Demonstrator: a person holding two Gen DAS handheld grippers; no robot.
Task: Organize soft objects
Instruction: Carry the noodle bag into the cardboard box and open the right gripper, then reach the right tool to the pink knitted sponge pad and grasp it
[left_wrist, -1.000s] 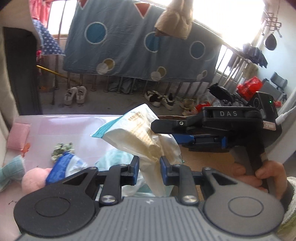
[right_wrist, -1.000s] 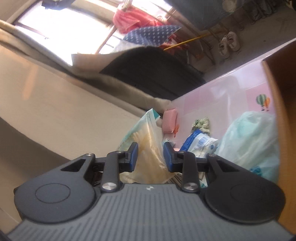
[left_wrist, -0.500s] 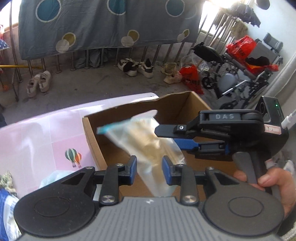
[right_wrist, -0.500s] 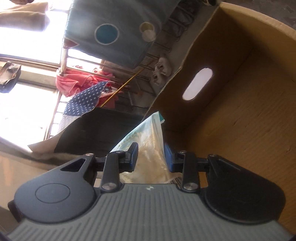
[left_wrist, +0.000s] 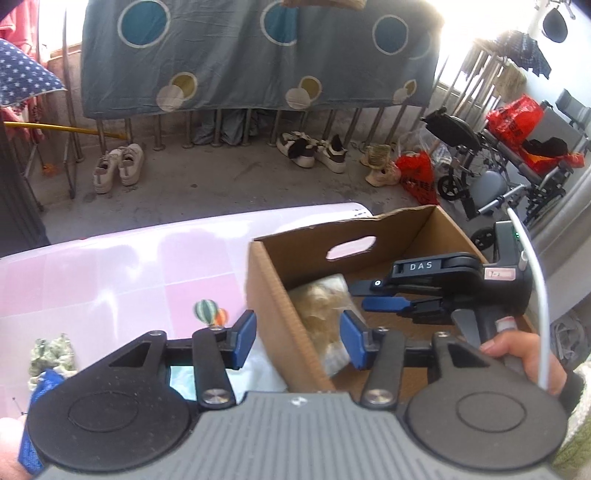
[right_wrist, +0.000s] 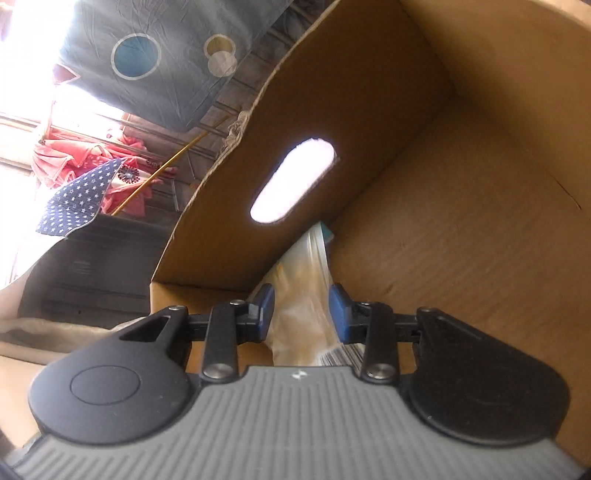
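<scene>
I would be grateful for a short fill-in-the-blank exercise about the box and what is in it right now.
1. The plastic bag lies inside the ____ box.
2. The jaws of the ____ gripper are closed on that bag.
3. The box's far wall has one oval ____ cut through it.
4. A hot-air balloon picture decorates the ____ table surface.

Missing words: cardboard; right; hole; pink.
</scene>
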